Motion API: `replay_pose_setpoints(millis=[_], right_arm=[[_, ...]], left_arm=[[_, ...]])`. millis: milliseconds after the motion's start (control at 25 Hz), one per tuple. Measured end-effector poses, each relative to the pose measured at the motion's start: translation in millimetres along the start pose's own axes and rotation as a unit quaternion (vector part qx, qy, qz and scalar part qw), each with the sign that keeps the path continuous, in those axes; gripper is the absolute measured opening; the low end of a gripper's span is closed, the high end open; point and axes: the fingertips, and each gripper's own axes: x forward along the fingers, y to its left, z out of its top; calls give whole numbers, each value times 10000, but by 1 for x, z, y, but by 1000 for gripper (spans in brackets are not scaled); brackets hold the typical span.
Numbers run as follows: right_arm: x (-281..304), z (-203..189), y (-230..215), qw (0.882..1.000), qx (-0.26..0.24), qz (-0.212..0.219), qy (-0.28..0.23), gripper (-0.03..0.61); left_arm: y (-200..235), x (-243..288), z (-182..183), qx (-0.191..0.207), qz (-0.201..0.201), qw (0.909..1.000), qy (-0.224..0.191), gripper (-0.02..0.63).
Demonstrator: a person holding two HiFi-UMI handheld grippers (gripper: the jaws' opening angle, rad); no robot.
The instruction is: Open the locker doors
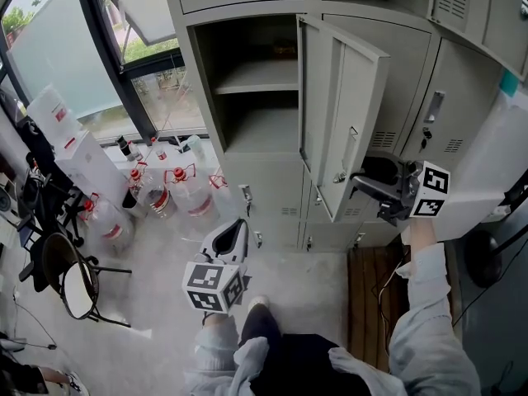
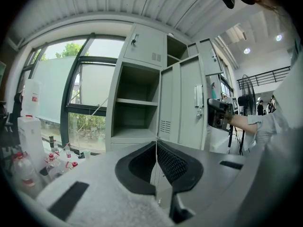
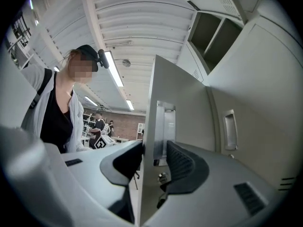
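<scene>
The left tool (image 2: 156, 146) holds its two dark pads (image 2: 173, 162) pressed together, pointing at a grey locker bank (image 2: 144, 48). One compartment (image 2: 135, 119) stands open with a shelf (image 2: 137, 101) across it, and its door (image 2: 182, 103) is swung out to the right. The right tool (image 2: 217, 113) sits at that door's handle edge, though contact is unclear. Red-capped bottles (image 2: 52, 162) crowd the floor's (image 2: 94, 155) left edge below the window (image 2: 61, 89)
</scene>
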Motion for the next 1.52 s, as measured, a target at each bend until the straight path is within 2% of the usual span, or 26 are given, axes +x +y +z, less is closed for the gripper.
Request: replay_pose_setpoints(millis=[160,280,400,520,640,840,1000,1080,1200,1360,1520], right_arm=[[-6,1,-3,9986,-152,-511,1,155],[-15,2,-3,9922,-473,-1147,98,155],[-26,8,-5,9777,-772,-1945,156,155],[-39,13,-6,9602,-777,-2678,142,155],[-49,16,5,9463,-872,-3111,110,155],[-50,24,41,9332,-713,-3520,-77,154],[-46,22,75,9295,-65,-3656,-476,155],[-43,15,92,9260,82,-3729,-582,154],[-35,-2,114,9216,187,-3839,-545,153],[-15,-28,139,9222,463,-3809,-482,153],[-3,-54,155,9140,553,-4009,-286,140]], left_arm=[[0,-7,-4,-43,2,10000,-11,12],[-2,-13,-7,-81,-10,10000,-25,12],[-3,-20,-7,-120,0,9999,-59,12],[-5,-26,-9,-136,29,9999,-80,12],[-8,-32,-12,-139,41,9999,-68,12],[-8,-47,-20,-121,117,9999,-18,12],[-4,-61,-29,-252,235,9994,2,12],[-5,-66,-34,-340,279,9990,20,12],[-9,-73,-41,-385,284,9988,79,12],[-14,-83,-47,-406,290,9987,97,12],[-24,-91,-51,-478,246,9985,88,12]])
